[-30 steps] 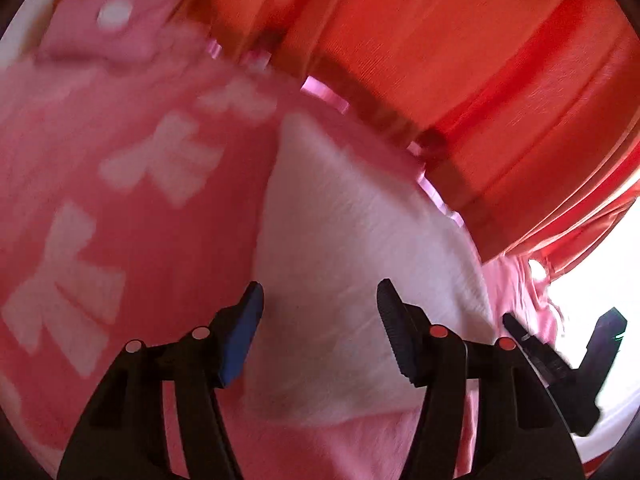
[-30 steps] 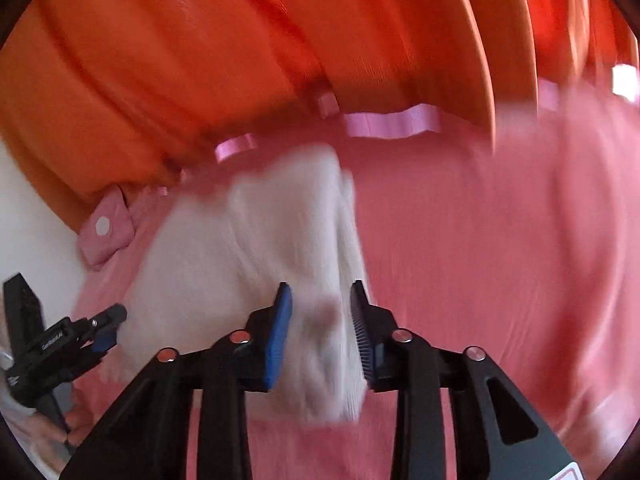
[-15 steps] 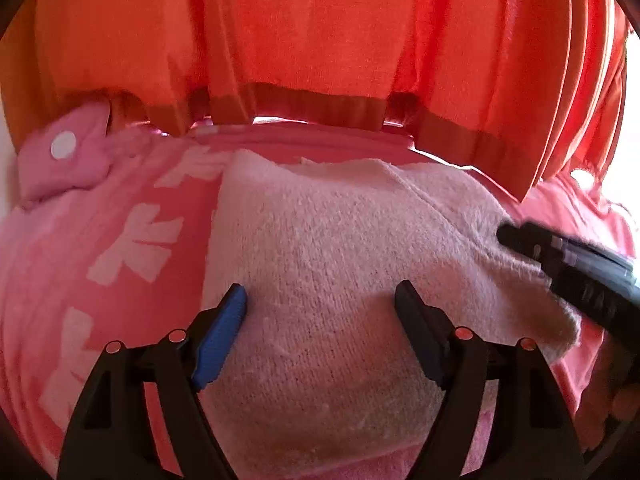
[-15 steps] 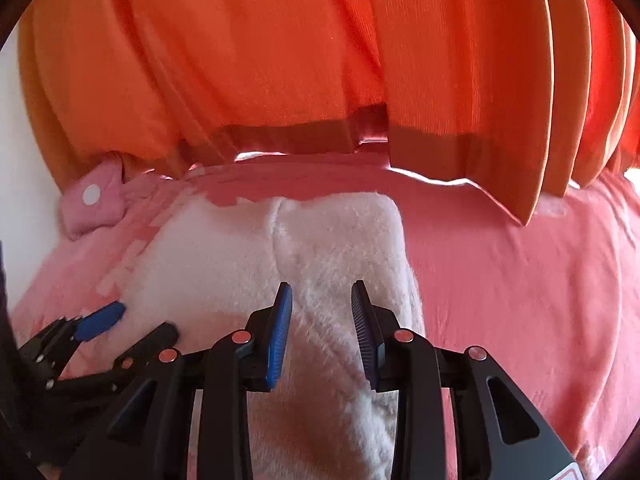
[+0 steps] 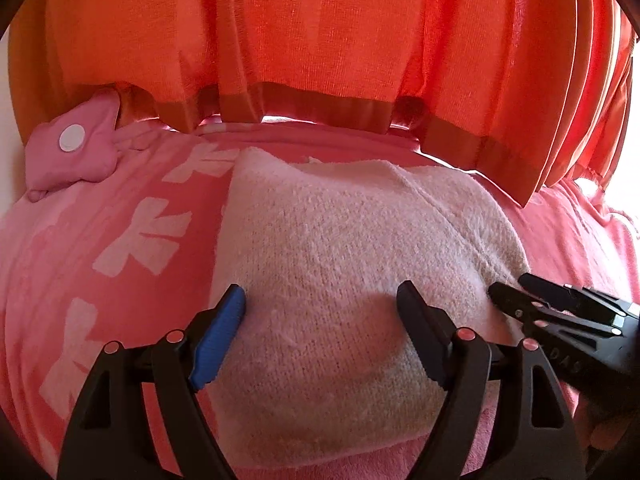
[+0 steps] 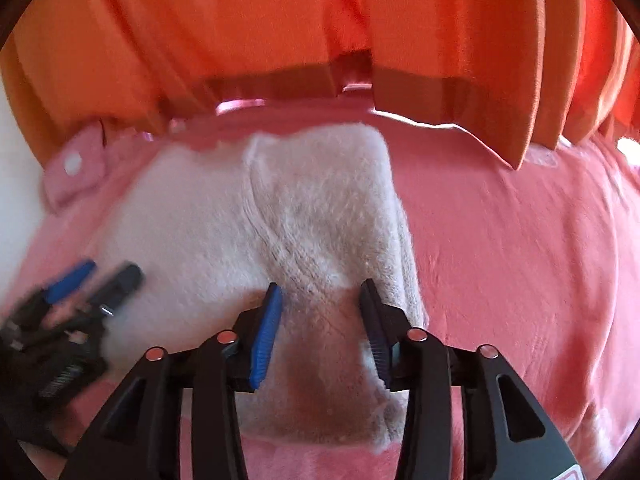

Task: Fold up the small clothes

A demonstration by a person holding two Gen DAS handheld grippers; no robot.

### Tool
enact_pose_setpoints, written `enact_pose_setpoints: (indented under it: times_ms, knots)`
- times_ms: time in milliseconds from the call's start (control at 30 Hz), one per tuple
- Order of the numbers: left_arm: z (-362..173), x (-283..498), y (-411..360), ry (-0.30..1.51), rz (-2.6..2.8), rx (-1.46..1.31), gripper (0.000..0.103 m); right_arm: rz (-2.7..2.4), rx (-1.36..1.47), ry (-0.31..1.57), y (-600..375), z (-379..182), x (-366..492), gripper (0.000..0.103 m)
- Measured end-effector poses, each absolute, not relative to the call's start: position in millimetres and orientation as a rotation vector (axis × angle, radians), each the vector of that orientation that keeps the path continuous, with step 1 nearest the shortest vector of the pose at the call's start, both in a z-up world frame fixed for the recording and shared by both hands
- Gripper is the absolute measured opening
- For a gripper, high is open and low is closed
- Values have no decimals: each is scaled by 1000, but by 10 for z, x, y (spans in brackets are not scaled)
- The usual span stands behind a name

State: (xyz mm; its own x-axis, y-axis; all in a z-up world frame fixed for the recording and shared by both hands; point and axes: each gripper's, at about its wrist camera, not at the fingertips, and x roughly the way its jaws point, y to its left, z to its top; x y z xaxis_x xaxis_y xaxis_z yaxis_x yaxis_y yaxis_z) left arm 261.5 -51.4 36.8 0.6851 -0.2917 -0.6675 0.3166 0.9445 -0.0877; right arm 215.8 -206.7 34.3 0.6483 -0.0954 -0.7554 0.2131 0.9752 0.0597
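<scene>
Two tools: left tool (image 5: pixel 320 316) standing spread, right tool (image 6: pixel 320 312) parting, both over the fuzzy white garment (image 5: pixel 352 264), pinching nothing.
Surface: pink bedspread (image 6: pixel 520 260) lying beneath.
Room: orange curtain (image 5: pixel 320 32) hanging behind.

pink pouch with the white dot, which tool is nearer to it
Left. The left tool sits over the near left part of the knit, the side the pouch lies off. The right tool works the knit's right edge, farther from the pouch.

cream garment (image 5: pixel 340 264), pink bow-print blanket (image 5: pixel 132 240), orange curtain (image 5: pixel 320 28)
</scene>
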Motion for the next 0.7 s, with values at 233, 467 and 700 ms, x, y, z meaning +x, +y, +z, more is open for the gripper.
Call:
enact_pose_setpoints:
  times_ms: [233, 467, 700]
  knots:
    - [411, 2638, -409, 749, -313, -19, 76, -187, 217, 771, -2163, 491, 2085, 56]
    - [388, 2795, -34, 787, -254, -179, 77, -76, 552, 951, -2564, 88, 2313, 65]
    - [487, 2781, 152, 733, -244, -261, 77, 117, 414, 545, -2272, 964, 2002, 20]
